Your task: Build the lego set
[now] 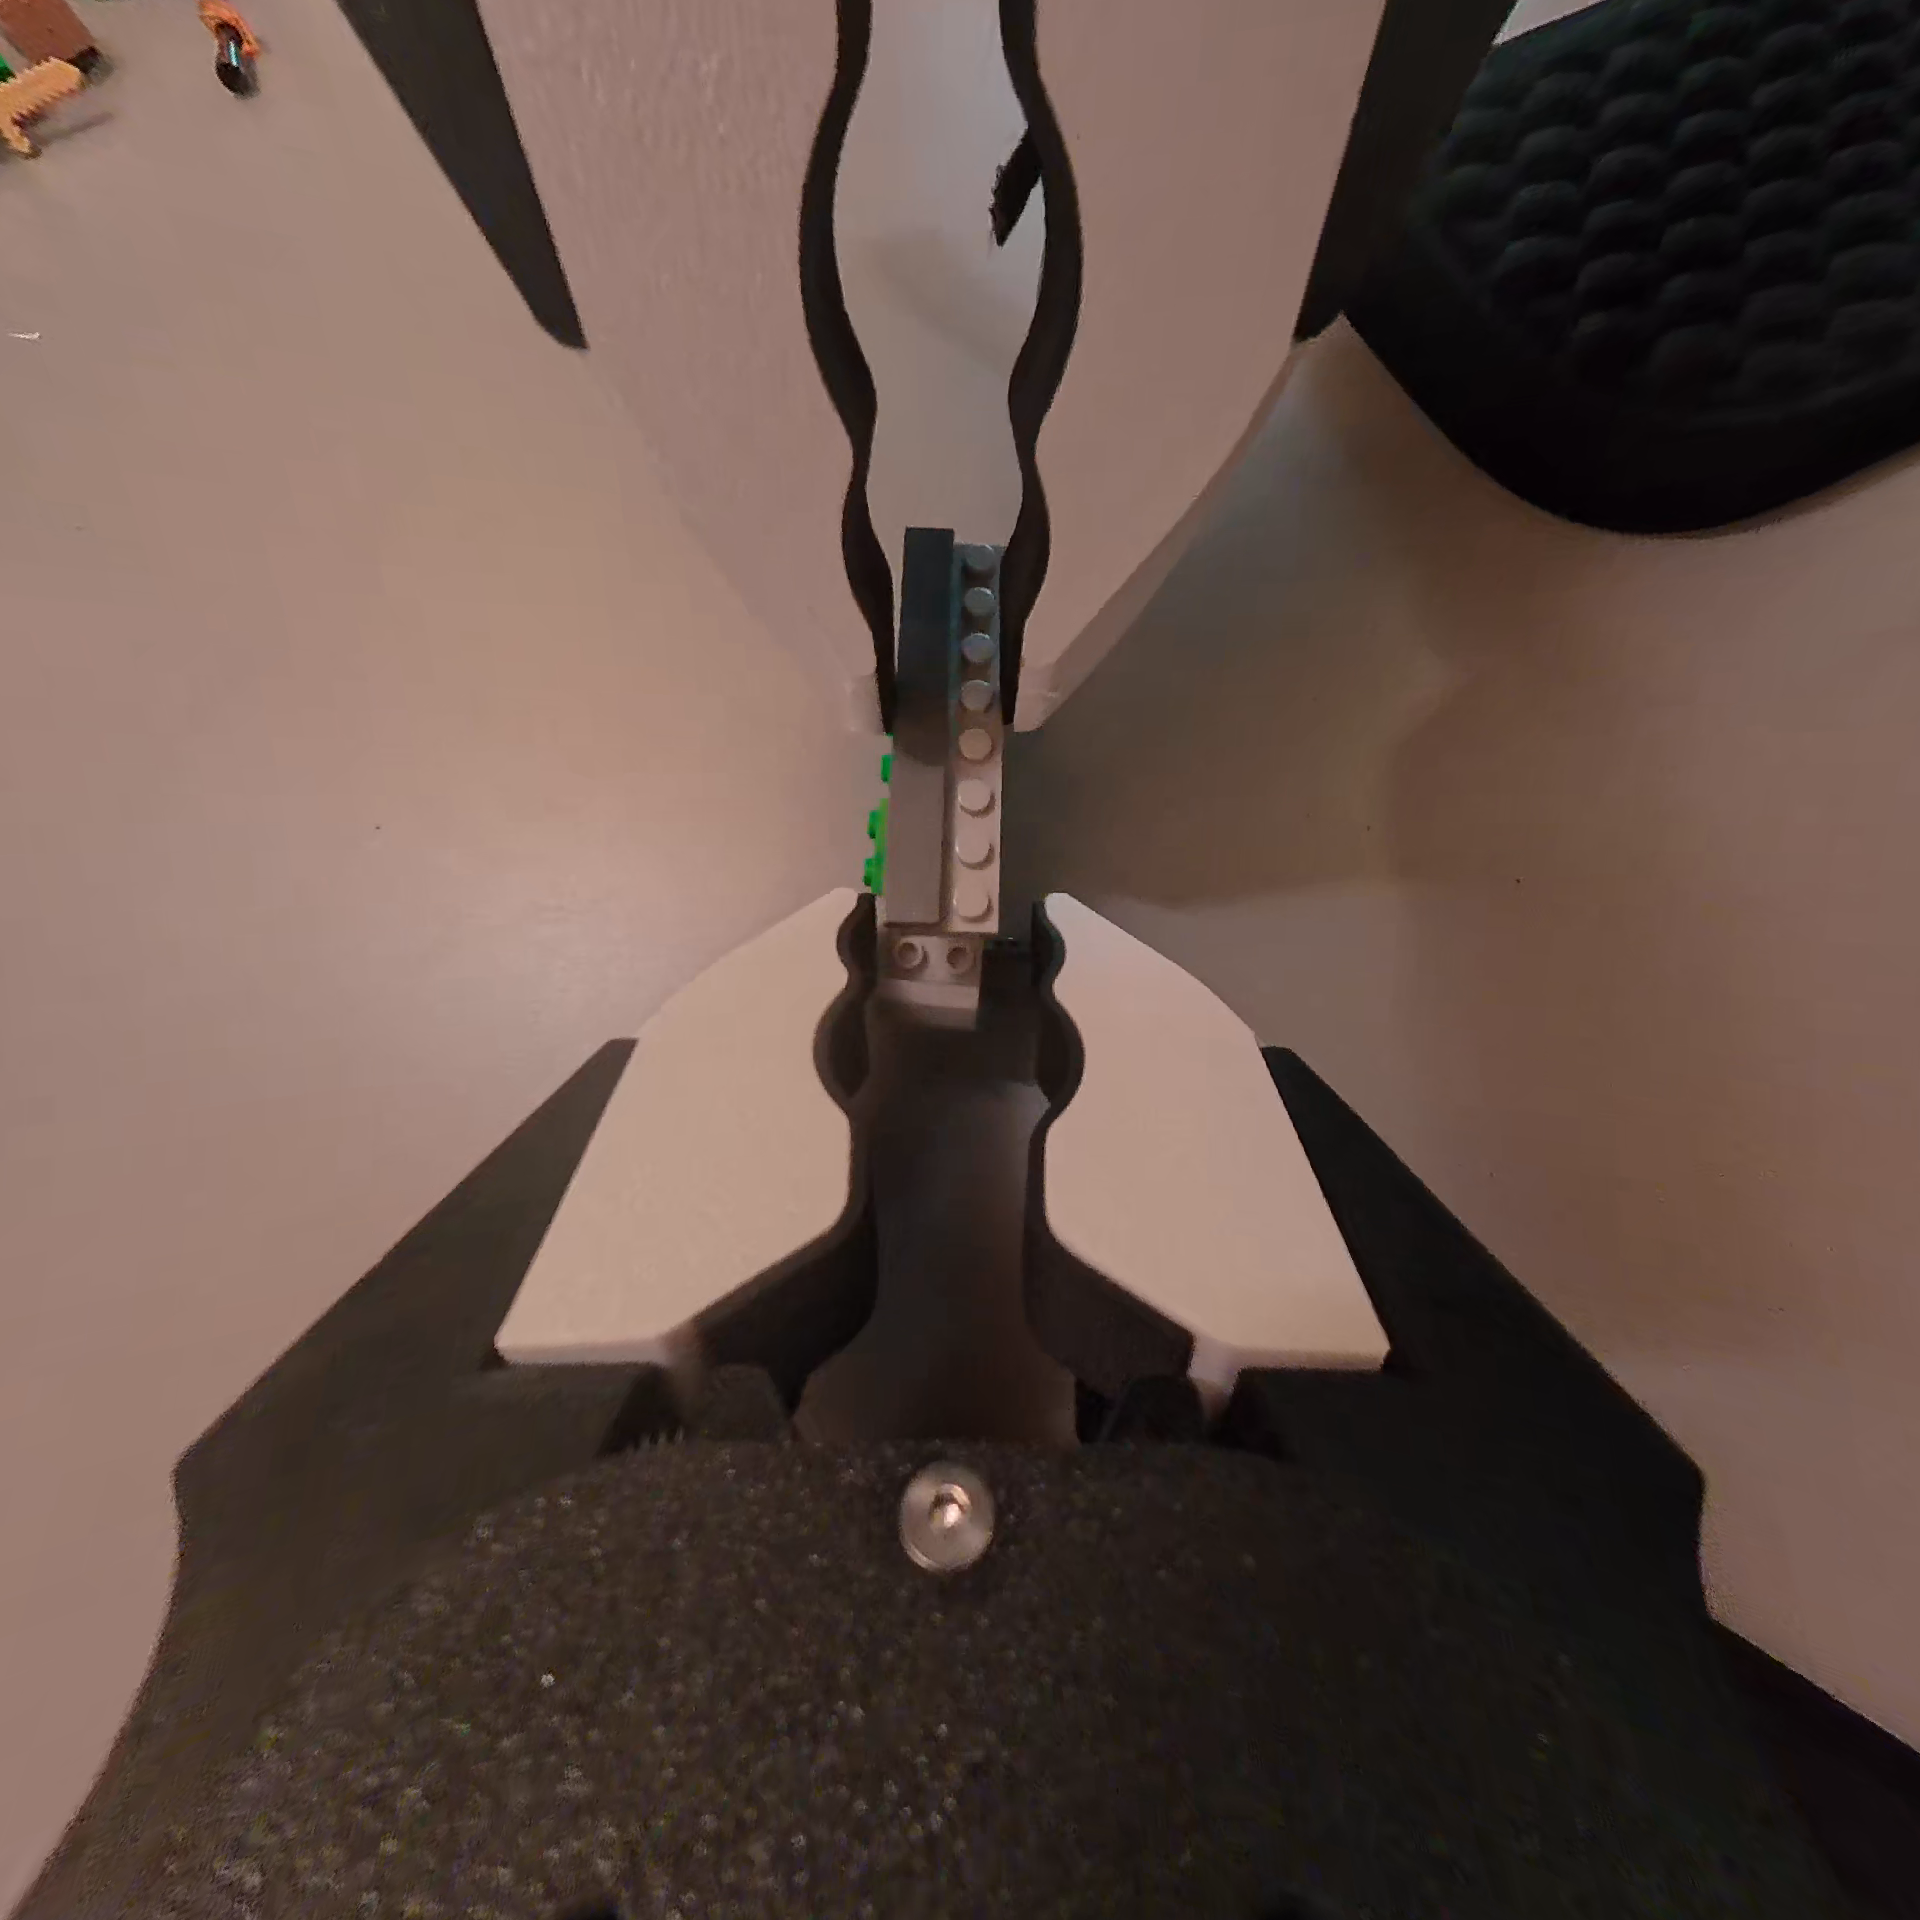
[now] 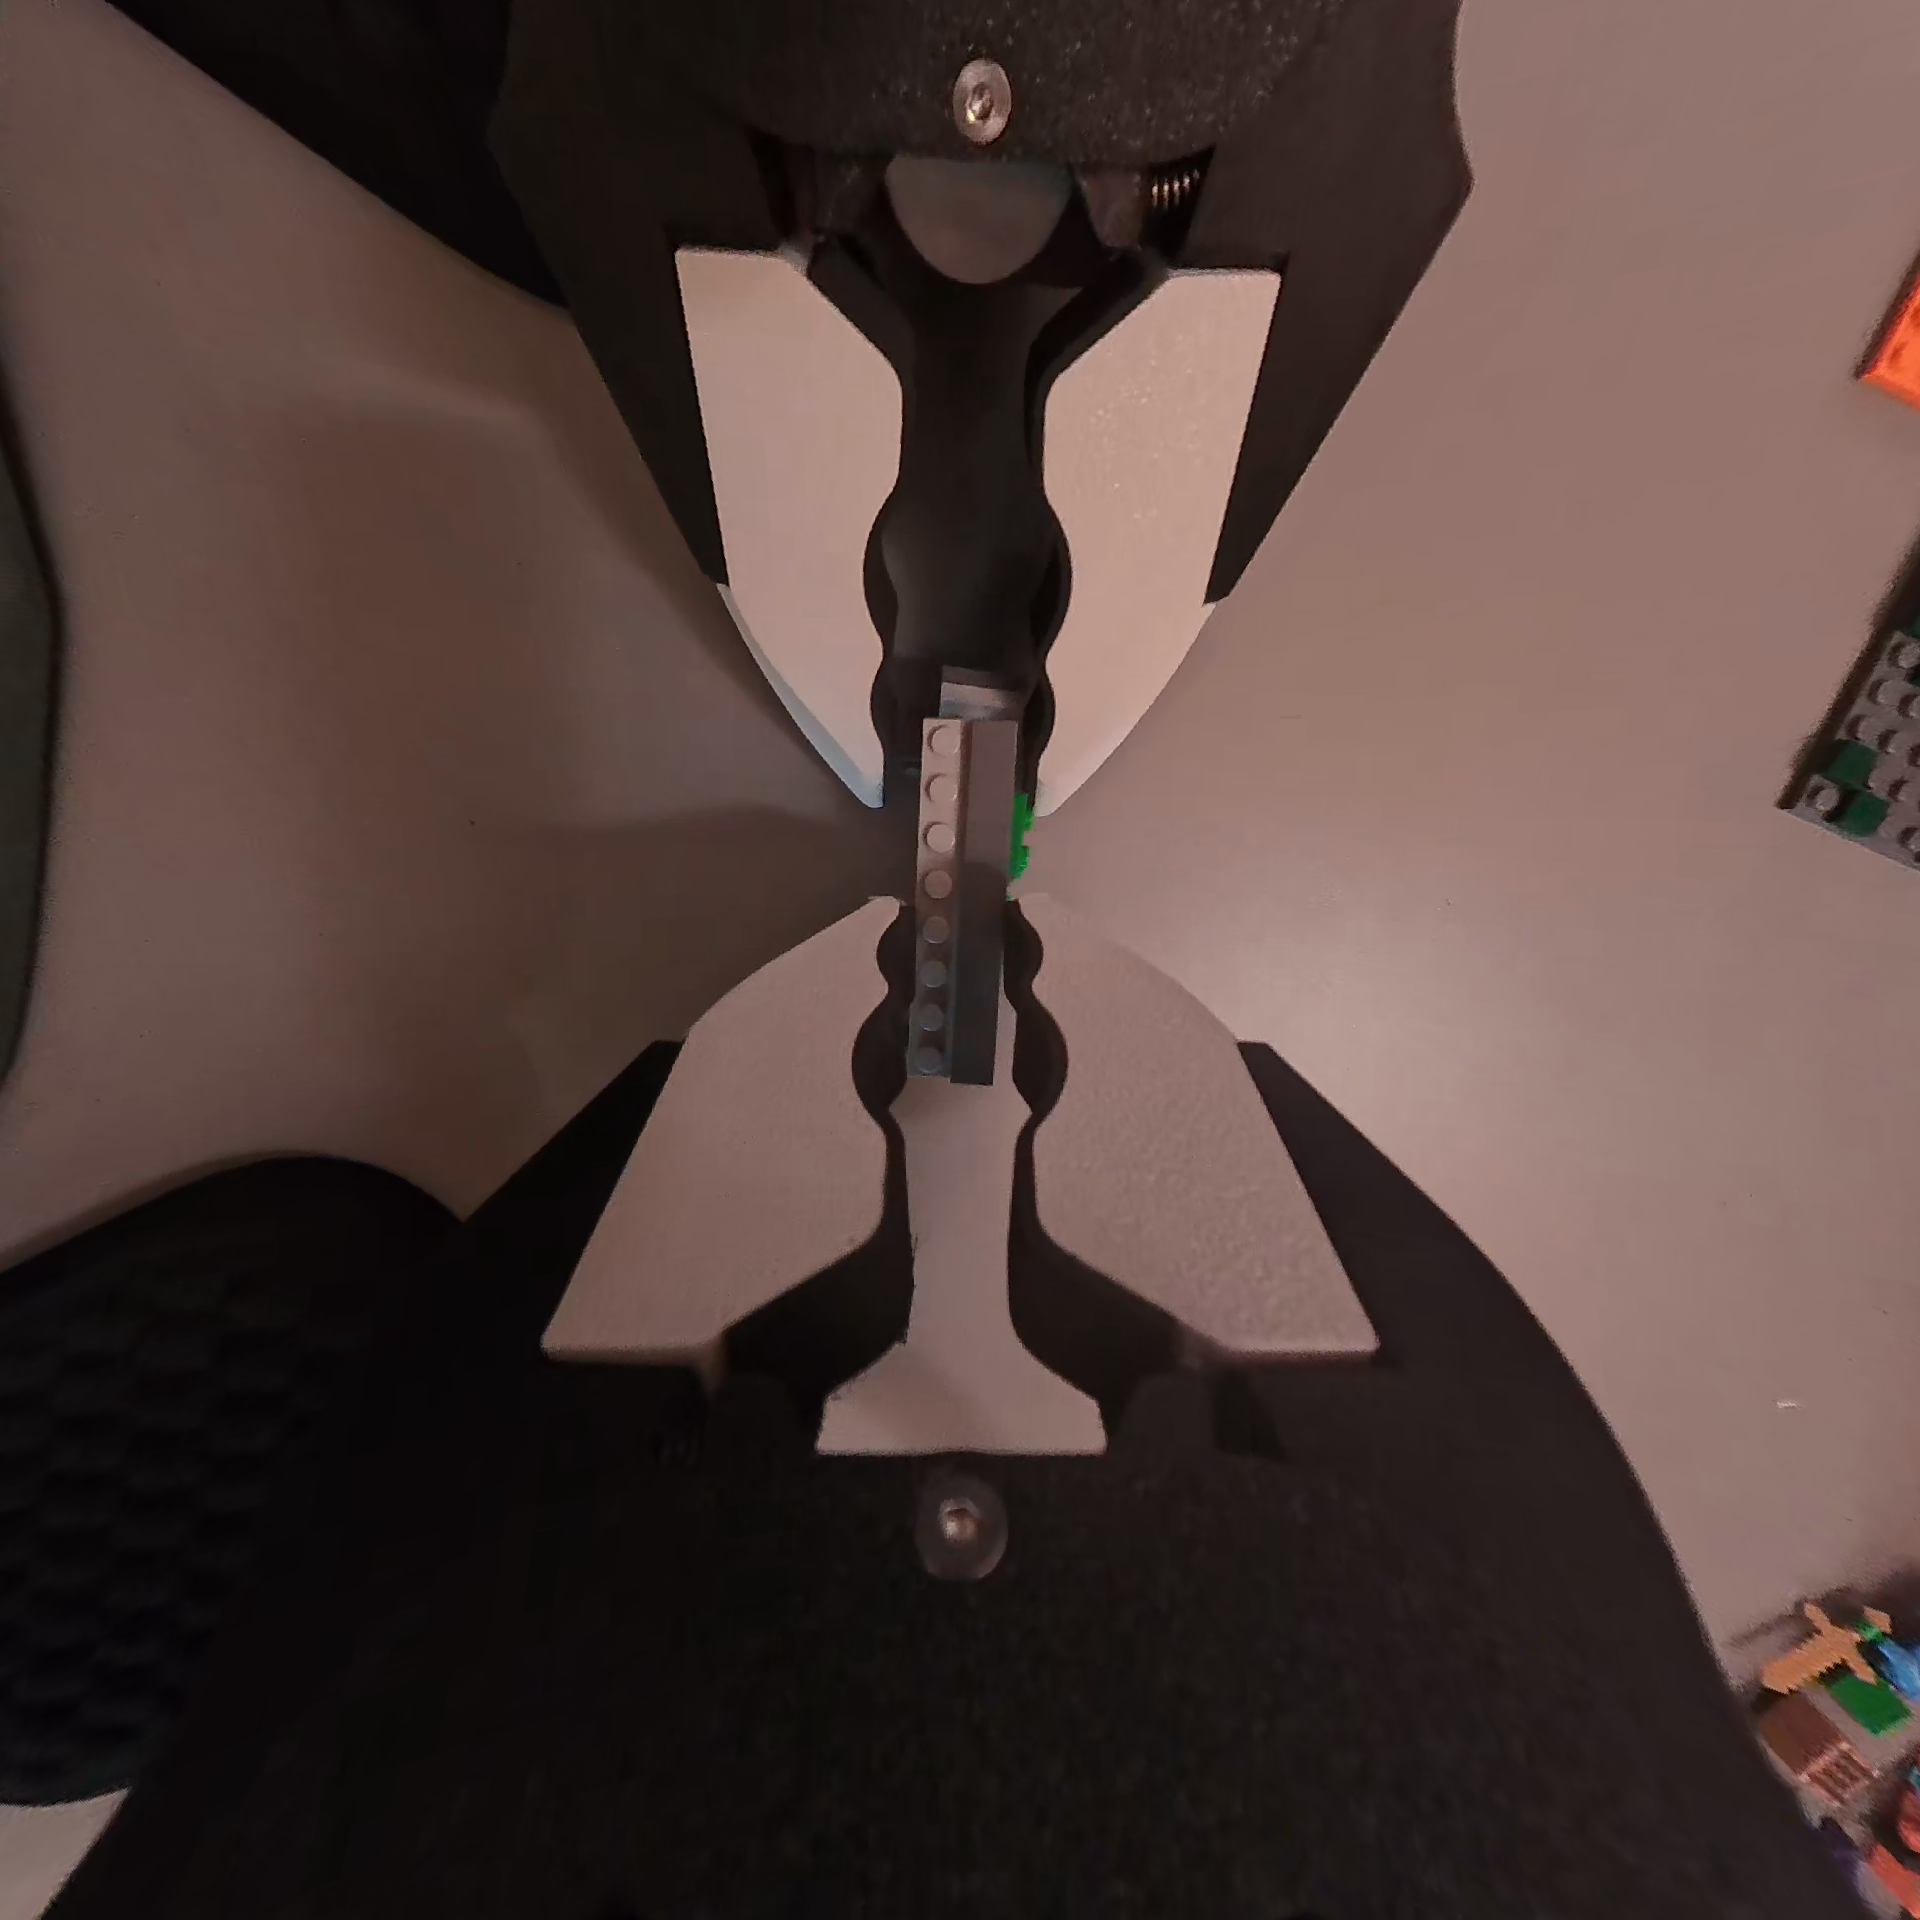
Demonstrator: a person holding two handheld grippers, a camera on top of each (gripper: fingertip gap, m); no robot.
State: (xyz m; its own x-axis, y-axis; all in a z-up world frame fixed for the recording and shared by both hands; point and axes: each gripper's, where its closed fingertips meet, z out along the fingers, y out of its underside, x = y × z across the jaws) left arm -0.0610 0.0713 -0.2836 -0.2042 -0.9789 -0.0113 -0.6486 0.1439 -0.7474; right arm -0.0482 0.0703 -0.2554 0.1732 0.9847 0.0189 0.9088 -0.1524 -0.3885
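Observation:
A long grey lego assembly [image 1: 951, 790] is held between both grippers above the pale table. It is a studded grey plate beside a smooth grey strip, with small green pieces [image 1: 876, 821] on one side. My left gripper [image 1: 951, 935] is shut on its near end, where a light grey piece with two holes [image 1: 930, 956] sits. My right gripper [image 1: 951, 686] comes from the opposite side and is shut on the far end. In the right wrist view the assembly [image 2: 961, 904] runs between my right gripper [image 2: 956, 935] and my left gripper [image 2: 961, 769].
Small loose lego pieces [image 1: 42, 94] lie far left on the table. A grey studded baseplate with green bricks [image 2: 1870, 758], an orange item [image 2: 1896, 353] and a pile of mixed lego parts [image 2: 1849, 1704] sit at the right. A black textured glove [image 1: 1683, 260] is beside the grippers. The tips of both grippers are at nearly the same place. The orange item [image 2: 1896, 353] is about equally far from each gripper, around 20 centimeters.

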